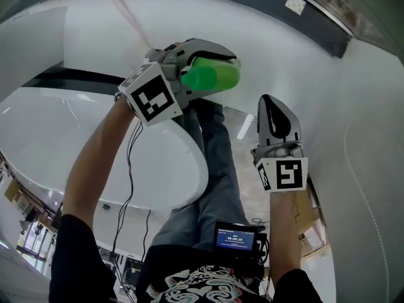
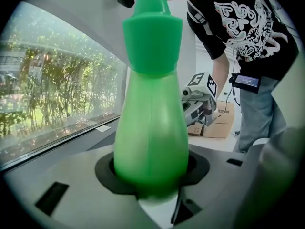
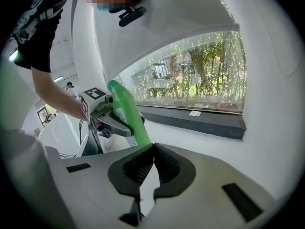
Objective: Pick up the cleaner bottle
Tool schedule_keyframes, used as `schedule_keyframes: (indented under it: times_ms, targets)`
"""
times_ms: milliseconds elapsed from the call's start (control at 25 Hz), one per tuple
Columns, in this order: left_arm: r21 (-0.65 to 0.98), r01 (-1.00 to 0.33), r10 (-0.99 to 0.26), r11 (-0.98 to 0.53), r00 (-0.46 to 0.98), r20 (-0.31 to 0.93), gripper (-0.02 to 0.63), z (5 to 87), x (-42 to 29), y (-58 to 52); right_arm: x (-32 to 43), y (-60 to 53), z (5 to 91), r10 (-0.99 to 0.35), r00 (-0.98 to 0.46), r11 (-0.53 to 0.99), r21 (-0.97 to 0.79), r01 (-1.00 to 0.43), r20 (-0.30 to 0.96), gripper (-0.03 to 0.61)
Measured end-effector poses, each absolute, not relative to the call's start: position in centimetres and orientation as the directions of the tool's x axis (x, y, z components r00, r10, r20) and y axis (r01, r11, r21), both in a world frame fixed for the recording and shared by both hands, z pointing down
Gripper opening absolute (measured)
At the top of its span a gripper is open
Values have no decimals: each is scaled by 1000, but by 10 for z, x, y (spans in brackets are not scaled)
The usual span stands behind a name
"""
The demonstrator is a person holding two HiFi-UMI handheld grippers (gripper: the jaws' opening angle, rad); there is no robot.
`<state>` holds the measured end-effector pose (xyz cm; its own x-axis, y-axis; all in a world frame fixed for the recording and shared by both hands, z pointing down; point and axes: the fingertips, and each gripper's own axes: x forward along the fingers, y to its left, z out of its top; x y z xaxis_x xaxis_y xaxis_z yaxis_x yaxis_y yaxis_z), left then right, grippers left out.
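It is a bright white room with curved walls and a long window (image 3: 190,85) full of green trees, and a dark sill (image 3: 200,118) runs under the glass. Below the left claw (image 1: 214,62) spreads a glossy white rounded surface (image 1: 95,144), while the bare floor with cardboard boxes (image 1: 309,223) lies under and behind the right claw (image 1: 276,122). The person stands bent forward in jeans (image 1: 218,169) and a black patterned shirt, with a small lit screen (image 1: 237,237) at the waist and cables (image 1: 129,188) hanging down beneath the left arm. That bare left forearm (image 1: 95,163) reaches out long and upward. The left claw at its end is clamped on the fat lower body of the green cleaner bottle (image 1: 211,76), which pokes straight out ahead of the jaws, cap end farthest from the claw. The bottle is up in the air and touches nothing else. The right forearm (image 1: 282,232) is held closer in, with its claw pointing forward and down, a little lower than the left one and well apart from it. Its jaws are closed tip to tip with nothing between them, and the bottle sits off to its left and ahead. Each claw carries its white marker cube (image 1: 151,95) at the back, near the wrist.
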<state>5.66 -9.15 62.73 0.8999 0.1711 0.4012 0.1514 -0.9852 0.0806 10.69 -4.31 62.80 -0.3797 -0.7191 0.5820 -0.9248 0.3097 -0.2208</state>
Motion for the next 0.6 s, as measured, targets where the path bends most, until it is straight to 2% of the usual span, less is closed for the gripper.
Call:
schedule_keyframes:
  times_ms: [600]
  targets:
    - [119,34,78,-992,920,384,195,605,48,-85,101,-54,612,-743,-368,309,-201,-930,559,26]
